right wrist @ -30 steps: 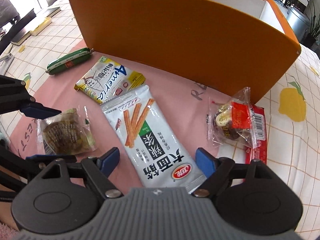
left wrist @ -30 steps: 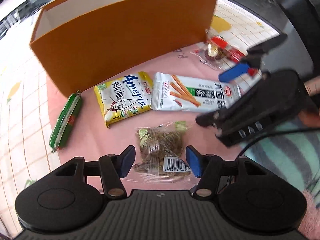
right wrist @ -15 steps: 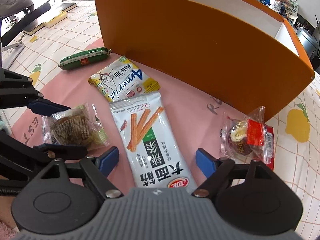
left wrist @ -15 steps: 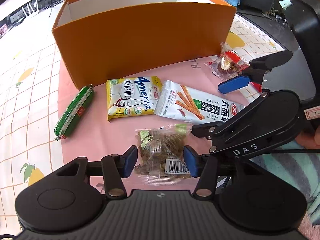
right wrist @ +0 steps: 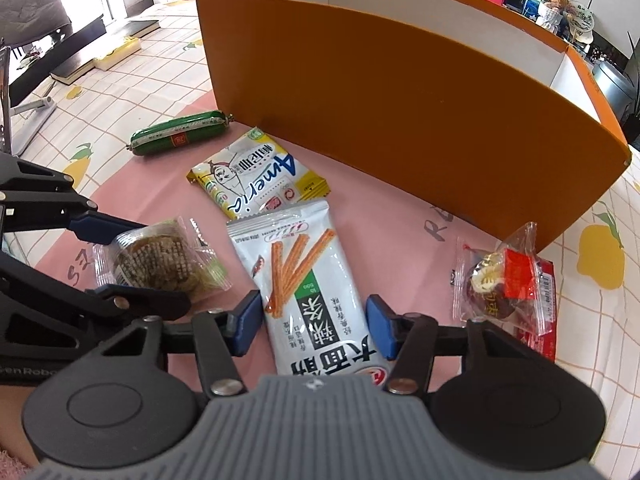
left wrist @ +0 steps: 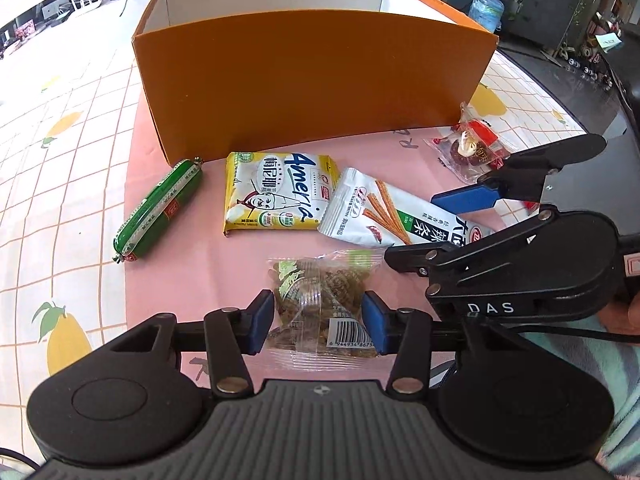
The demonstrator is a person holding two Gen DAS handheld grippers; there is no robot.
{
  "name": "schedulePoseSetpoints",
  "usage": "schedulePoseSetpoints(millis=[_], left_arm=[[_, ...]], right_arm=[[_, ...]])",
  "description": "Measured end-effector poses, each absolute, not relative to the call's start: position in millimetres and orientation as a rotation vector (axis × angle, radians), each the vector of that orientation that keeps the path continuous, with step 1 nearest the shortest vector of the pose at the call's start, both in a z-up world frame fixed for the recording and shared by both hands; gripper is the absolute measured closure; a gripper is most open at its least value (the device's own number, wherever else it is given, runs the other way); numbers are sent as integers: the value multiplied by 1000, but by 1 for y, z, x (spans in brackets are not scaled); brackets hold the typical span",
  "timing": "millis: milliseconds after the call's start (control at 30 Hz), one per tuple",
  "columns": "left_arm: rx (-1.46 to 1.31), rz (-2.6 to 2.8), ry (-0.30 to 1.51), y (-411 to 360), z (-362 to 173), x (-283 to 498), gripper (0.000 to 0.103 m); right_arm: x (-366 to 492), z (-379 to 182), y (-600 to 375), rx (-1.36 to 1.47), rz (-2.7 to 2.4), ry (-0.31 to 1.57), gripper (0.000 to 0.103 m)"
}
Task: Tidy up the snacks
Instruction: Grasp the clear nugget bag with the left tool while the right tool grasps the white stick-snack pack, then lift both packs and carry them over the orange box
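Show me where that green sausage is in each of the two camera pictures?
Left wrist view: the sausage lies at middle left, just off the orange box's near left corner.
Right wrist view: the sausage lies at upper left, by the same box corner.
Shared landmark: the yellow packet beside it.

**Five snack packs and one box on the table**

One orange box (left wrist: pixel 312 84) is standing on the pink mat (left wrist: pixel 192 280). Five snacks are lying in front of it: one green sausage (left wrist: pixel 158 210), one yellow packet (left wrist: pixel 276 196), one white stick-snack bag (right wrist: pixel 308 280), one clear-wrapped brown cake (left wrist: pixel 320 304) and one red-labelled clear pack (right wrist: pixel 504 280). Two grippers are showing.
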State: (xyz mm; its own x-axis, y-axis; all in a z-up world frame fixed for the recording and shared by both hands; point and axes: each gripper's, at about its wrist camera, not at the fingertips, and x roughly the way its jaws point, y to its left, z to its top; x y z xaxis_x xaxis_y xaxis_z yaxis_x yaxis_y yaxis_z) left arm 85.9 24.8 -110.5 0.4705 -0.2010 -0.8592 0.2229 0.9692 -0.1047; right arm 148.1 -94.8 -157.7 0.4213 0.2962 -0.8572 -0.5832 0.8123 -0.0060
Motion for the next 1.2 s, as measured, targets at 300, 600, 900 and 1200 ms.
schedulePoseSetpoints(millis=[300,600,900,1200], left_arm=[[-37,-223,1046,32,-106,82,59],[-78,-196,1044,36,-101,76,61],[-114,-180,995,36,-81,69,62],[-129,-170,929,35,-53,63,62]], right_arm=[[134,-152,-98,-318,501,952,52],[125,-146,-119,-139,443,961,53],[115,-137,-140,1,386,932,54],[96,-118,-157,89,346,866,54]])
